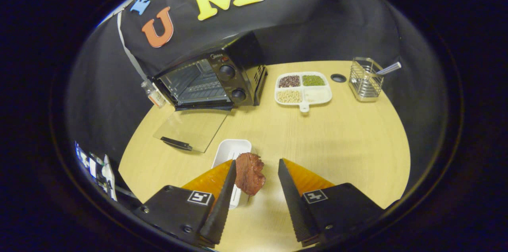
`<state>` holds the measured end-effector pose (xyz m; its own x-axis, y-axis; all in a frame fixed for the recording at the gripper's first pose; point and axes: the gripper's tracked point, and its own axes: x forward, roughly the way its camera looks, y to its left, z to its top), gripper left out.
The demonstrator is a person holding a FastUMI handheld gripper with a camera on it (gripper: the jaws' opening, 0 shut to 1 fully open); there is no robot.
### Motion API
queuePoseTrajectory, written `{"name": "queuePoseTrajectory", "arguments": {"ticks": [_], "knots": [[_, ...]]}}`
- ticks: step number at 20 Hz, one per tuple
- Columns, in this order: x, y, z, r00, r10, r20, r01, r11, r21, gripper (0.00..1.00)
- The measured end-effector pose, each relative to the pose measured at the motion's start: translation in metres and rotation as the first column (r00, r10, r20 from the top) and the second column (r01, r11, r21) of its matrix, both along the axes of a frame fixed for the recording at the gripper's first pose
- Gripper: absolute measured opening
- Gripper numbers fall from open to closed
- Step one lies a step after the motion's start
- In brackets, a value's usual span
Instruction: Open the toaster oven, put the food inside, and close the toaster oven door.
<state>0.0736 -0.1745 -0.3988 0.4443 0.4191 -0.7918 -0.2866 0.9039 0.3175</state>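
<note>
The black toaster oven (210, 79) stands at the back left of the wooden table with its glass door (190, 129) folded down flat onto the tabletop, and the wire rack inside shows. A reddish-brown piece of meat (249, 173) sits between my fingers, over the near end of a white rectangular dish (230, 151). It rests against the left finger (227, 188), and a gap separates it from the right finger (289, 188). My gripper (257, 161) is open, well short of the oven door.
A white divided plate (303, 103) of beans and grains lies right of the oven. Beyond it stand a wire holder (365, 81) with a metal utensil and a round black table hole (338, 78). A small bottle (155, 95) stands left of the oven.
</note>
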Motion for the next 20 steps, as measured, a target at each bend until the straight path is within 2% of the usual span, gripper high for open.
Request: {"name": "queuePoseTrajectory", "arguments": {"ticks": [3, 5, 7, 10, 18, 20], "knots": [[-0.005, 0.007, -0.007, 0.997, -0.010, -0.078, 0.017, 0.995, 0.100, 0.59], [-0.009, 0.009, -0.011, 0.994, -0.016, -0.108, 0.029, 0.992, 0.125, 0.42], [-0.017, 0.014, -0.006, 0.993, -0.004, -0.121, 0.022, 0.988, 0.152, 0.29], [-0.027, 0.022, 0.007, 0.993, -0.004, -0.121, 0.021, 0.989, 0.143, 0.14], [-0.043, 0.050, 0.067, 0.996, 0.026, 0.084, -0.022, 0.999, -0.046, 0.12], [-0.042, 0.063, 0.082, 0.990, 0.013, 0.144, 0.000, 0.996, -0.085, 0.12]]}}
